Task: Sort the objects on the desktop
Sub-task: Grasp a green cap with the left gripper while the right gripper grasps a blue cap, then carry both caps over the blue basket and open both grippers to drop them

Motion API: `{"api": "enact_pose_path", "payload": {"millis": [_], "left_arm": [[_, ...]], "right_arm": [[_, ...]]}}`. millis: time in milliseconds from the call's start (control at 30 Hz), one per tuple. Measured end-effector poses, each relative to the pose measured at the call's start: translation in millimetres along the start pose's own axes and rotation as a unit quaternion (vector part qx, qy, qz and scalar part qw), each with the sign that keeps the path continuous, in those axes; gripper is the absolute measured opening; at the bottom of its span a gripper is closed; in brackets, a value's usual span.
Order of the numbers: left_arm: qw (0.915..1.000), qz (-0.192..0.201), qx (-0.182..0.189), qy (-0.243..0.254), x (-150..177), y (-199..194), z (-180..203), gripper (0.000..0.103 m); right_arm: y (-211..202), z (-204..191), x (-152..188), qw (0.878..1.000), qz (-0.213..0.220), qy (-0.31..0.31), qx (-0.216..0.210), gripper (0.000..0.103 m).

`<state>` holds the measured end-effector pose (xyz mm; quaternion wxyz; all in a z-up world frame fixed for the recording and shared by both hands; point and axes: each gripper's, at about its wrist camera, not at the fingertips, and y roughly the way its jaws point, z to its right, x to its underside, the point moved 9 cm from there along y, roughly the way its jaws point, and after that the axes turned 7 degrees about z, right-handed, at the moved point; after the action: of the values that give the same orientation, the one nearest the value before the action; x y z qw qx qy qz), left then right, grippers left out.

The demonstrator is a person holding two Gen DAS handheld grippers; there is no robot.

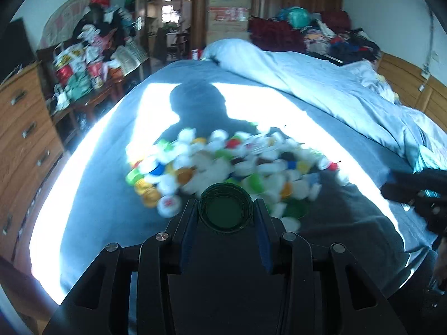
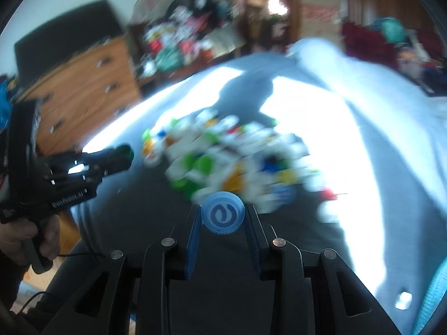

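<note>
Two grippers were raised above the bed (image 1: pixel 100 195), each clamped on one bottle cap. The left gripper (image 1: pixel 225 209) held a dark green cap (image 1: pixel 225 211) between its two fingertips; the cap's open, threaded side faced the camera, and both pads pressed against its rim. The jaws stood partly apart, set to the width of the cap. The right gripper (image 2: pixel 222 217) held a light blue cap (image 2: pixel 222 215) in the same manner, its printed top with a dark blue swirl emblem turned toward the camera. Both pads contacted the ribbed edge of that cap.

The remaining stock, a pile of bottle caps (image 1: pixel 223 164), lay on the grey sheet near the middle of the bed, beyond both held caps. White caps predominated, mixed with green, yellow, orange, blue and red ones. Motion blur prevented any count. The pile lay partly inside the shadow of a person (image 1: pixel 195 106), with bright sunlit patches on either side of it.

A rumpled pale blue duvet (image 1: pixel 321 83) occupied the far right portion of the bed. A wooden chest of drawers (image 1: pixel 25 128) stood off the left edge of the bed.

A hand (image 2: pixel 25 234) gripped the handle of the left gripper in the right wrist view.
</note>
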<state>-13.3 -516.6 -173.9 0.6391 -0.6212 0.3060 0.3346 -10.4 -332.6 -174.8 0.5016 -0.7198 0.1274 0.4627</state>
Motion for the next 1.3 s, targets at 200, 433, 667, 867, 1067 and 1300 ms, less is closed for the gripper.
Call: {"api": "enact_pose_path", "payload": {"millis": [200,433,667,867,1067,1300], "left_arm": [[0.9972,0.001,0.047,0.058,-38.1,1.7,107.9,0.034],[0.9832,0.001,0.108,0.148,-68.2,2.2,254.6,0.034],[0.9614,0.009,0.171,0.215,-89.4,-7.8,395.8,0.034],[0.9432,-0.001,0.211,0.256,-91.2,-11.4,494.1,0.034],[0.9319,-0.025,0.239,0.272,-81.4,-10.9,546.3,0.034],[0.9284,-0.03,0.245,0.278,-77.7,-9.9,564.1,0.034]], "right_arm": [[-97.9,106.9,-5.5,0.992,0.045,0.047,0.104,0.033],[-202.2,214.0,12.5,0.968,0.085,0.104,0.213,0.033],[-270.4,281.5,38.2,0.939,0.102,0.152,0.292,0.033],[-302.6,319.7,69.2,0.919,0.097,0.195,0.328,0.033],[-308.5,337.7,90.5,0.914,0.092,0.218,0.329,0.033],[-309.0,352.2,104.7,0.913,0.089,0.227,0.326,0.033]]}}
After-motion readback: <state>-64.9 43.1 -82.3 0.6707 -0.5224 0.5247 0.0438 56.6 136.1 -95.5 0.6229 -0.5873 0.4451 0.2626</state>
